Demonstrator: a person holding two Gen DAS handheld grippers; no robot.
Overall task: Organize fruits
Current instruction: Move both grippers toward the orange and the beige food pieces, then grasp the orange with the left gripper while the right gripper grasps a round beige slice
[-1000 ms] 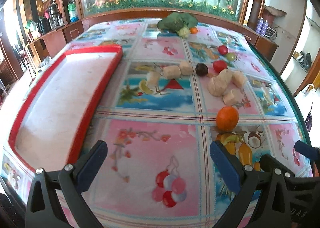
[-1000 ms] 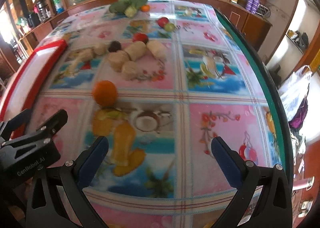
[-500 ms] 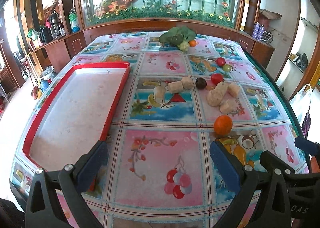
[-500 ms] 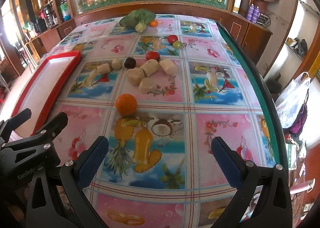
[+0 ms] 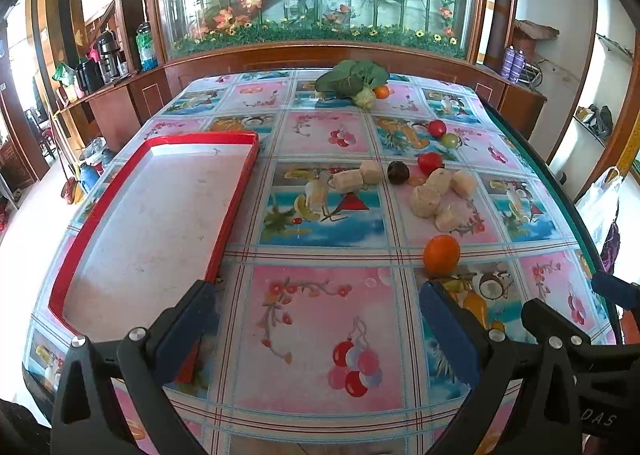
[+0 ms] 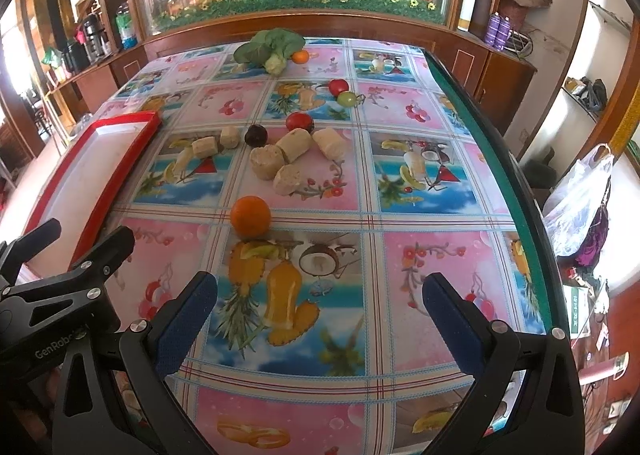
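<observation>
On the table, red tray (bare inside), orange outside.

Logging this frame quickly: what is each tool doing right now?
Left tool: open, holding nothing, above the tablecloth.
Right tool: open, holding nothing, short of the orange.

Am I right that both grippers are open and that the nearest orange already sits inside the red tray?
Not quite. Both the left gripper and the right gripper are open, but the nearest orange sits on the tablecloth, well apart from the red tray, which holds no fruit. The right wrist view shows this.
</observation>
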